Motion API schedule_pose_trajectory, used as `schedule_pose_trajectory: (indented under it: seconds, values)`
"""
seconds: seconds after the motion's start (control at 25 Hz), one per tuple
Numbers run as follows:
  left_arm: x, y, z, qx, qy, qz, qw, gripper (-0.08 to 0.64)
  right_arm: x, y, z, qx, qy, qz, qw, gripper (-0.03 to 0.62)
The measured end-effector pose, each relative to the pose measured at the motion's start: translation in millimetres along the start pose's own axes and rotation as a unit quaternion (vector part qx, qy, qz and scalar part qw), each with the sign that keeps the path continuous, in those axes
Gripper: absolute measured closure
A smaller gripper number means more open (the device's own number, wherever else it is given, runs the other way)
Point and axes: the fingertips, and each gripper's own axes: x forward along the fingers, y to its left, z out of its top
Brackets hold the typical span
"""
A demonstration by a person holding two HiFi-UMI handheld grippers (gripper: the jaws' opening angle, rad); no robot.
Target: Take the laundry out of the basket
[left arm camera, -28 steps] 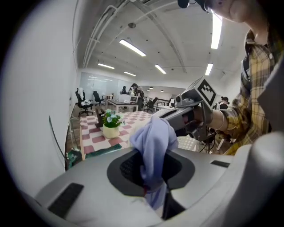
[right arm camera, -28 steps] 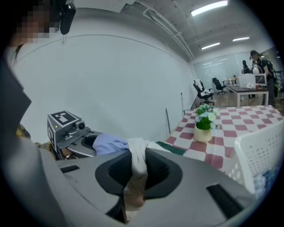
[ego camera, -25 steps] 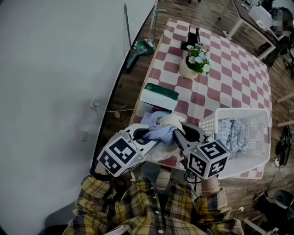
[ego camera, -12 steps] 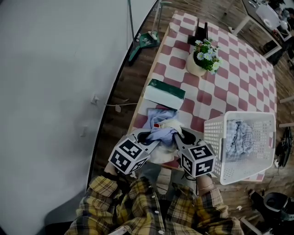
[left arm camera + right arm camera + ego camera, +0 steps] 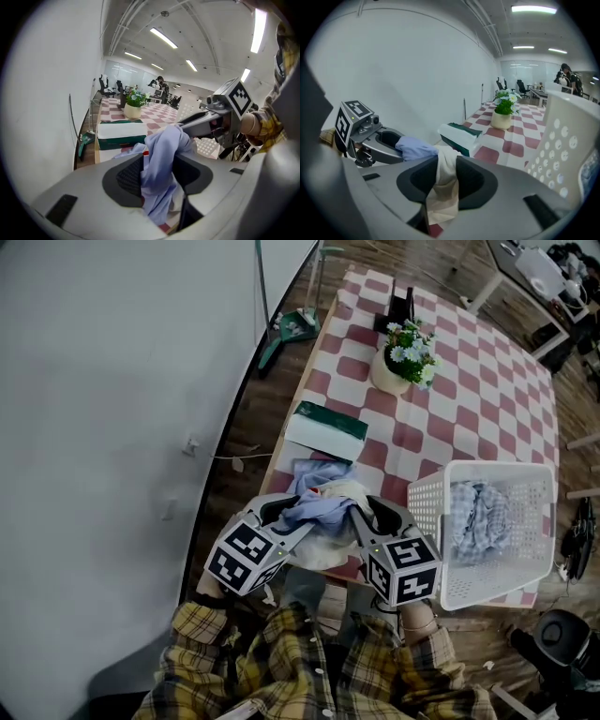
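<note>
Our left gripper (image 5: 158, 174) has just been opening its jaws. They stand apart, with a blue garment (image 5: 164, 150) hanging loosely between them. Our right gripper (image 5: 446, 180) has been opening too, yet a cream cloth (image 5: 444, 187) fills its narrow gap and touches both pads. Both cloths sit at the table (image 5: 469, 399) edge, lower centre of the head view. At lower right, the white basket (image 5: 487, 589) holds more laundry (image 5: 476, 521).

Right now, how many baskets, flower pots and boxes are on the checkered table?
basket: 1
flower pot: 1
box: 1
Total: 3
</note>
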Motion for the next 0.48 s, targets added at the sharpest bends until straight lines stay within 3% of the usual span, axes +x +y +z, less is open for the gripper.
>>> schedule_pose_trajectory:
  seconds: [0.24,0.48]
  values:
    - [-35.8,6.7,25.7,0.004,-0.022,0.040,0.9990,0.308,-40.4,8.1,32.0,0.008,-0.043,0.008,0.999,0.448]
    - [-66.5,-39.1,111.4,0.019,-0.127,0.022,0.9915,0.308,-110.2,18.9,88.1,0.005,-0.137,0.043,0.990,0.446]
